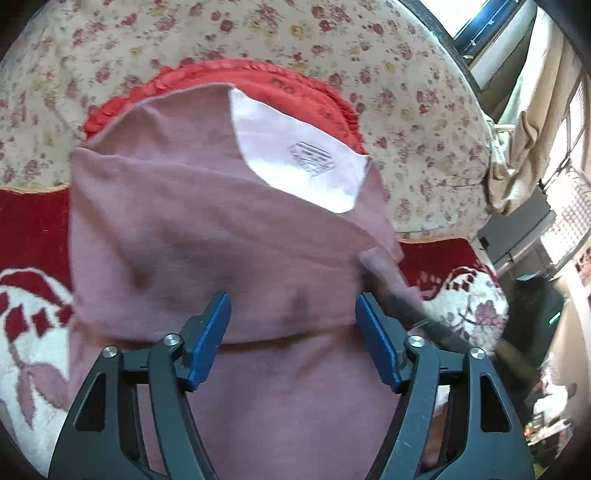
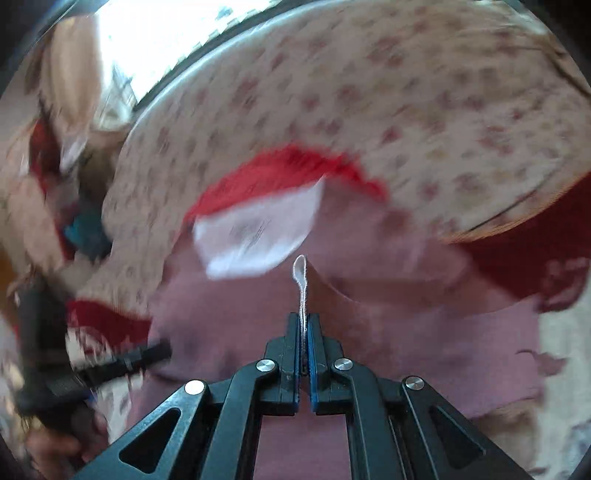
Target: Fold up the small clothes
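A dusty pink garment (image 1: 203,221) lies spread on the bed, with one corner turned back to show its white inside with a printed label (image 1: 295,147). Behind it lies a red garment with a ruffled edge (image 1: 295,85). My left gripper (image 1: 293,321) hovers over the pink cloth, its blue pads well apart and nothing pinched between them. In the blurred right wrist view my right gripper (image 2: 303,321) is shut on a thin edge of the pink garment (image 2: 406,332), which sticks up between the pads. The white inside (image 2: 258,232) and the red garment (image 2: 280,166) lie beyond it.
A floral sheet (image 1: 258,29) covers the bed behind the clothes. Under them lies a red and white patterned blanket (image 1: 33,295). A curtain and window (image 1: 524,129) are at the right. A hand (image 2: 55,450) holds the left gripper's handle at lower left.
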The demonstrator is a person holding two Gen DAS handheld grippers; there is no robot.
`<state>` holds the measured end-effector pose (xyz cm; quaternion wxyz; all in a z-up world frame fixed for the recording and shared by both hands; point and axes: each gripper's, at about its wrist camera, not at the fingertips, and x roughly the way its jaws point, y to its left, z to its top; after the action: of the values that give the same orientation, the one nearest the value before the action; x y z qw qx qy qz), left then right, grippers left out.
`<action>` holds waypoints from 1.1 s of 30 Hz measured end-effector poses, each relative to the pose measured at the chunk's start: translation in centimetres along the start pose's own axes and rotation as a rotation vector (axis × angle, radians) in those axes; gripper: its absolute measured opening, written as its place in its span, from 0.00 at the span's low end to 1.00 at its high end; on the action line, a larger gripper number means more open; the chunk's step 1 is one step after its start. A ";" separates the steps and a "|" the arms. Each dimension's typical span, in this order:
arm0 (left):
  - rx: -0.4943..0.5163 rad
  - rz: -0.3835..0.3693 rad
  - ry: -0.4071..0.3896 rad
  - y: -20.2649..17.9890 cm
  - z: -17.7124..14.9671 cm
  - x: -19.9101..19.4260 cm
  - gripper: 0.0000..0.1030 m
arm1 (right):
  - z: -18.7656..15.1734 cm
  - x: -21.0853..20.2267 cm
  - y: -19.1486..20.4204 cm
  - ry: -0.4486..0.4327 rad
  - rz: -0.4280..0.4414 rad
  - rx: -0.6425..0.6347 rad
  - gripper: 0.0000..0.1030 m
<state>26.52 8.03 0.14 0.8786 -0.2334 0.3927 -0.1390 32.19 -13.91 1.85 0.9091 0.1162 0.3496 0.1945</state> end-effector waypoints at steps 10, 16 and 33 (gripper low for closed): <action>-0.005 -0.098 0.190 -1.4 0.5 6.1 0.81 | -3.2 4.4 4.2 0.088 0.034 -0.121 0.03; 0.036 -0.136 0.193 -1.8 0.3 6.0 0.80 | -3.5 2.8 6.0 0.046 0.078 -0.224 0.03; 0.015 -0.150 0.193 -0.6 0.7 6.3 0.01 | -4.5 2.0 7.0 0.038 0.090 -0.284 0.03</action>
<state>31.13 5.05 -3.15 0.8256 -0.2408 0.4559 -0.2291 28.63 -6.43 -0.16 0.9000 -0.0015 0.3300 0.2848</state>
